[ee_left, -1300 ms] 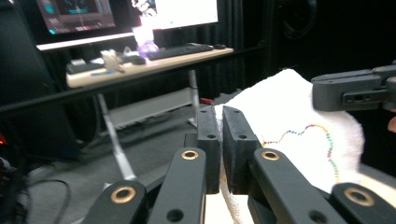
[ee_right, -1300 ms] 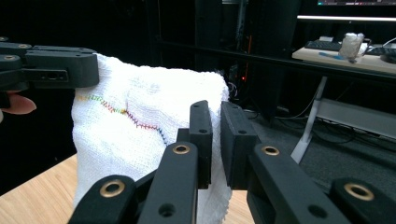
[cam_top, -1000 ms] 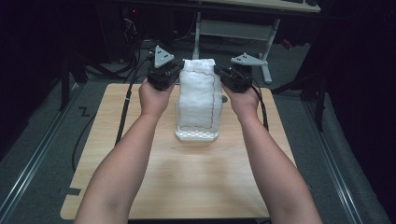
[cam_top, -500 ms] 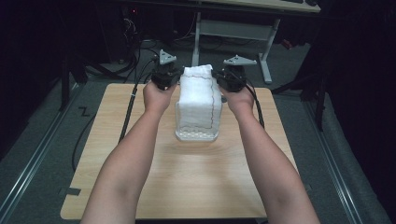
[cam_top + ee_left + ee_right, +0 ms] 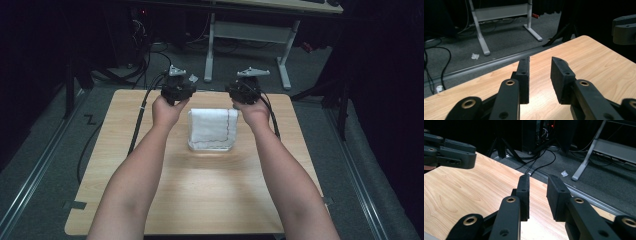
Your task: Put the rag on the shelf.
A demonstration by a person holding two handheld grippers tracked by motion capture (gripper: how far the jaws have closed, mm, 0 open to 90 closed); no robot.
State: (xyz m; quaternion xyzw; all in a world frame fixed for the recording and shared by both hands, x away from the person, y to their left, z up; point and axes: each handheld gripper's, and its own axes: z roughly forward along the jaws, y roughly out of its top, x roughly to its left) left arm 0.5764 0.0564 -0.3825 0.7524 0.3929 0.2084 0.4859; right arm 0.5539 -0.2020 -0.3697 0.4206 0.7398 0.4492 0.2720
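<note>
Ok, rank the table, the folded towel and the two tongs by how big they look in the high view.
1. Table, by far the largest.
2. Folded towel.
3. Left tongs and right tongs: they look about alike, so no ranking between them. Both sit higher, nearer the camera, which may enlarge them.

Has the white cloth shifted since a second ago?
Yes. The cloth is folded shorter now: its far edge, earlier near the table's back edge between the tongs, lies nearer the middle.

The high view looks down over the table (image 5: 200, 200); both gripper views skim its far edge, close.
</note>
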